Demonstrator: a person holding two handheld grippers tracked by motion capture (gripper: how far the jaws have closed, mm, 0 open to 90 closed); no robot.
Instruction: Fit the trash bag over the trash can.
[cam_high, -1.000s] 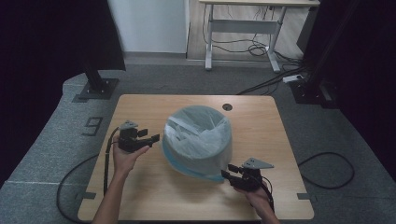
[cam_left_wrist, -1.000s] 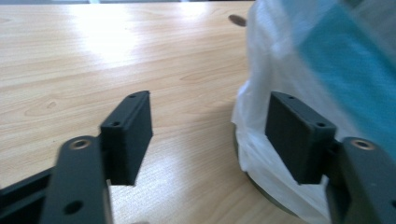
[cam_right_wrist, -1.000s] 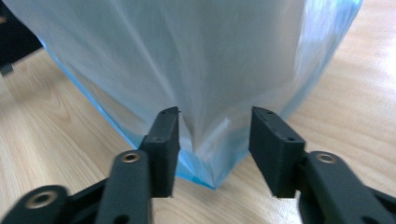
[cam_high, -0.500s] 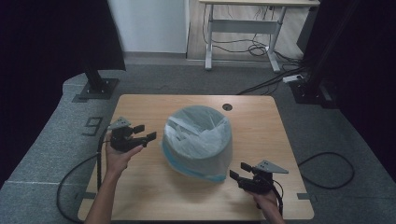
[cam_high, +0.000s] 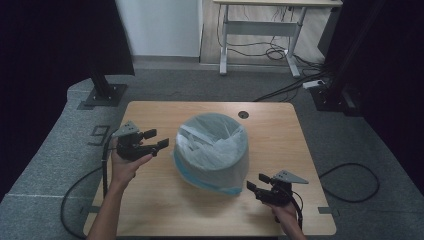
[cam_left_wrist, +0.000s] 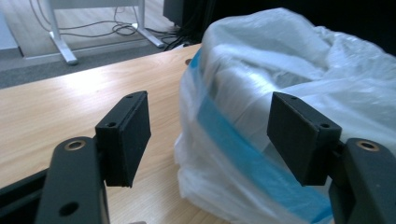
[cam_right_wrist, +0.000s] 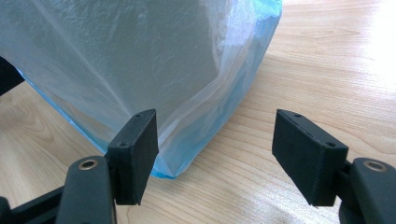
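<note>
A round bin wrapped in a translucent white plastic bag with a blue hem stands at the table's middle. My left gripper hovers just left of it, open, with nothing between its pads. In the left gripper view the bag bulges close ahead of the open left gripper. My right gripper sits low at the bag's near right corner. Its jaws have just been opening. In the right gripper view the right gripper is open and the bag's blue-edged corner lies beside the left pad, unpressed.
The wooden table has a cable hole behind the bin. Black stand bases flank the far corners. A desk frame and loose cables lie on the floor beyond. Cables trail from both grippers off the near edge.
The right gripper's jaws have spread, and it has drawn slightly back from the bag's lower edge. The left gripper has lifted and moved a little away from the bag's left side.
</note>
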